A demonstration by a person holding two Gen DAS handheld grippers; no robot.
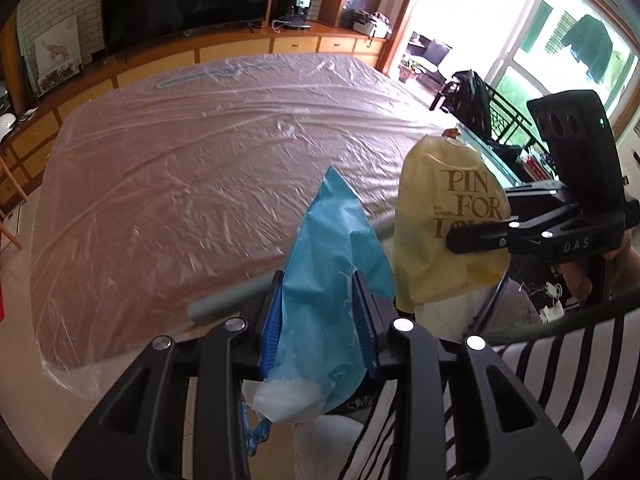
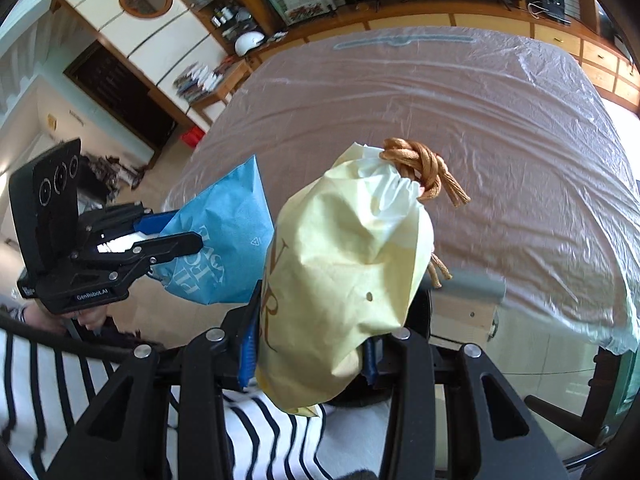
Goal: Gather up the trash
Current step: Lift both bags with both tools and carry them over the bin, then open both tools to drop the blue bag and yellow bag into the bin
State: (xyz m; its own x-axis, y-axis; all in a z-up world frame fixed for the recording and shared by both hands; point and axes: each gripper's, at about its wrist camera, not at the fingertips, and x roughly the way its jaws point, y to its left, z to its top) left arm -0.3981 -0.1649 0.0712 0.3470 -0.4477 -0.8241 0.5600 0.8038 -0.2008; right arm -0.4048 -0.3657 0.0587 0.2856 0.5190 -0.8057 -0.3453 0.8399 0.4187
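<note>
Both pieces of trash are already off the table (image 1: 168, 168), whose plastic-covered top shows nothing else lying on it; each piece is carried in front of the person's striped shirt (image 1: 560, 364), near the table's close edge, so the coming move probably turns on where a bin stands, and no bin can be made out in either view. On the left, the left gripper (image 1: 318, 316) has its jaws closed tight on the blue bag (image 1: 332, 248), which is pinched low down between the blue pads (image 1: 272, 328); its long axis runs forward along the fingers, the pointed end away from the hand and a white crumpled end bulging back behind the pads. Just beside it to the right, close but apparently not touching, the yellow bag (image 2: 344, 264) is clamped in the right gripper (image 2: 310, 354), its jaws drawn in on the lower part, the bag standing up and forward from the fingers with the knotted orange cord (image 2: 420, 172) at the far tip. Neither hand looks nearer to a drop-off place; they sit roughly level, side by side.
</note>
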